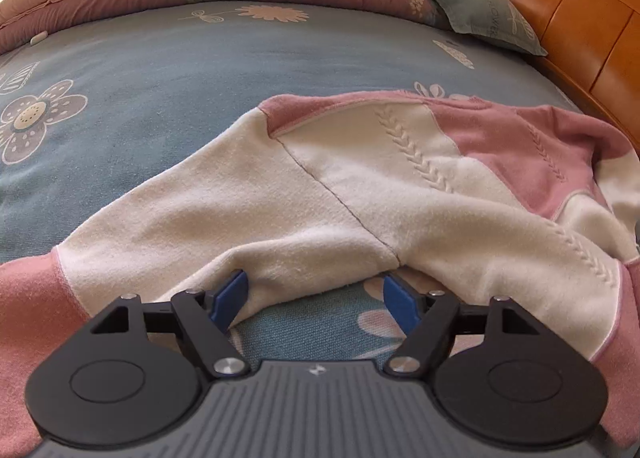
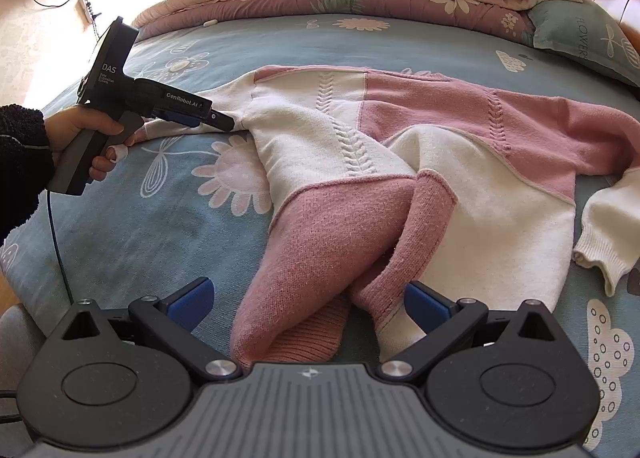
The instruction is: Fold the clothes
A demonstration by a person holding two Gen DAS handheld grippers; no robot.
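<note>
1. Jaws stand apart on the left gripper (image 1: 314, 296), with a cream fold of the sweater (image 1: 360, 178) lying loose between its blue pads.
2. The right gripper (image 2: 308, 298) is spread wide around the sweater's pink hem, its pads not pressing.
3. The pink-and-cream sweater lies rumpled on a blue floral bedsheet (image 2: 140, 218).
4. A hand (image 2: 80, 134) holds the left gripper at the sleeve.

Sweater (image 1: 360, 186) cut off at right/bottom-left edges, its sleeve (image 2: 176, 126) partly hidden behind left gripper (image 2: 224, 123).
</note>
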